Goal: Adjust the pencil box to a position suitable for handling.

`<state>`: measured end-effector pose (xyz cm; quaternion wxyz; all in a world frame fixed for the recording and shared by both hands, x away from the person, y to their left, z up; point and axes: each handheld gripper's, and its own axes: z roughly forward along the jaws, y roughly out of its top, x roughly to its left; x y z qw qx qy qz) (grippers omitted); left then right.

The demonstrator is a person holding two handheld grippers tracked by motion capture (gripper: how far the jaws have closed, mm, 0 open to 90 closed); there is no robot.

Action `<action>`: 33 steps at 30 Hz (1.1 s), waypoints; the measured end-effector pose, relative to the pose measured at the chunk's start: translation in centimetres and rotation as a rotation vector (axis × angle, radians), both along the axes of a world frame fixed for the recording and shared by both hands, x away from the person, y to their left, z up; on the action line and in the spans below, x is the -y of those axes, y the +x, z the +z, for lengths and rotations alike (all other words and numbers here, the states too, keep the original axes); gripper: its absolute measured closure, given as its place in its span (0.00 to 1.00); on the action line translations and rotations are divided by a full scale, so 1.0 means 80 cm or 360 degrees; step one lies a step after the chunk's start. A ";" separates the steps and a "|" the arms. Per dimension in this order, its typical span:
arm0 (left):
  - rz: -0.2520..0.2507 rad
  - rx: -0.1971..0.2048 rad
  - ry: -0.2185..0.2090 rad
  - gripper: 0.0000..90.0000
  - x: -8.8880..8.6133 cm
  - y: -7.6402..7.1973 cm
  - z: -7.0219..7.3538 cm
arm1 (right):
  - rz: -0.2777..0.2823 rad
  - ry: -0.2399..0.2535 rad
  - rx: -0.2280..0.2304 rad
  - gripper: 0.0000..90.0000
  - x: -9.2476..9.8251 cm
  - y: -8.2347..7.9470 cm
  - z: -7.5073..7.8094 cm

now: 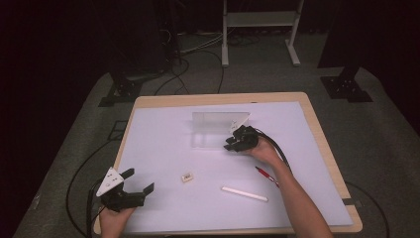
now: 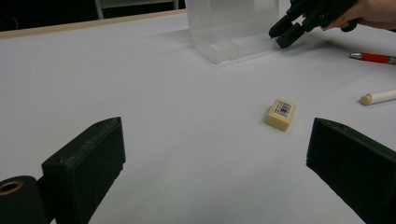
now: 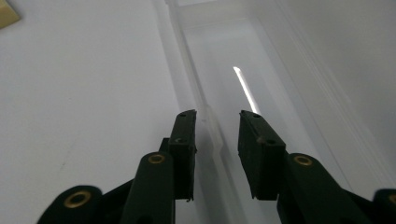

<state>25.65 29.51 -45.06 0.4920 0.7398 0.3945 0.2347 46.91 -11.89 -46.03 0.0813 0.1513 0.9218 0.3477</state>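
Observation:
A clear plastic box [image 1: 213, 130] with its lid standing up behind it sits at the middle back of the white mat. My right gripper [image 1: 230, 144] points down at the box's right front corner. In the right gripper view its jaws [image 3: 217, 121] straddle the box's thin wall [image 3: 189, 70], one inside and one outside, with a gap on both sides, so the gripper is open. My left gripper [image 1: 139, 179] rests near the front left of the mat, wide open with nothing between its jaws [image 2: 215, 158]. A small tan eraser [image 2: 280, 113] lies ahead of it.
On the mat's right front lie a white stick [image 1: 244, 194] and a red pen [image 1: 266, 174], close to my right forearm. The eraser [image 1: 186, 177] lies between both hands. Cables trail off the table's left side, and a white stand's legs [image 1: 225, 54] are on the floor beyond.

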 end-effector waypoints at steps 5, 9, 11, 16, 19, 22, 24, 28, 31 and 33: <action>0.0009 -0.0002 -0.0008 0.04 -0.001 0.000 0.000 | 0.0021 0.0004 0.0001 0.83 0.002 0.001 -0.001; 0.0010 0.0006 -0.0012 0.04 0.000 -0.001 0.001 | 0.0049 0.0016 -0.0006 0.90 0.002 0.002 -0.002; 0.0004 0.0001 -0.0031 0.04 0.000 -0.001 0.001 | 0.0056 0.0013 -0.0005 0.91 0.001 0.001 -0.002; 0.0000 0.0007 -0.0058 0.04 0.000 -0.002 0.001 | 0.0089 0.0035 0.0027 0.94 0.001 0.001 0.000; 0.0001 0.0006 -0.0058 0.04 0.000 -0.002 0.001 | 0.0105 0.0044 0.0027 0.95 -0.001 -0.001 0.001; 0.0000 0.0003 -0.0072 0.04 0.000 -0.001 0.001 | 0.0112 0.0023 0.0054 0.96 -0.002 -0.002 0.001; -0.0002 -0.0002 -0.0074 0.04 0.000 -0.001 0.001 | 0.0118 0.0004 0.0080 0.96 -0.003 -0.004 0.002; -0.0002 0.0001 -0.0078 0.04 -0.001 -0.001 0.001 | 0.0123 0.0036 0.0117 0.96 -0.002 -0.006 0.010; 0.0002 0.0000 -0.0089 0.04 -0.002 -0.002 0.001 | 0.0146 0.0044 0.0128 0.96 0.000 -0.013 0.019; 0.0004 -0.0001 -0.0090 0.04 -0.003 -0.002 0.001 | 0.0147 0.0059 0.0120 0.96 0.002 -0.017 0.025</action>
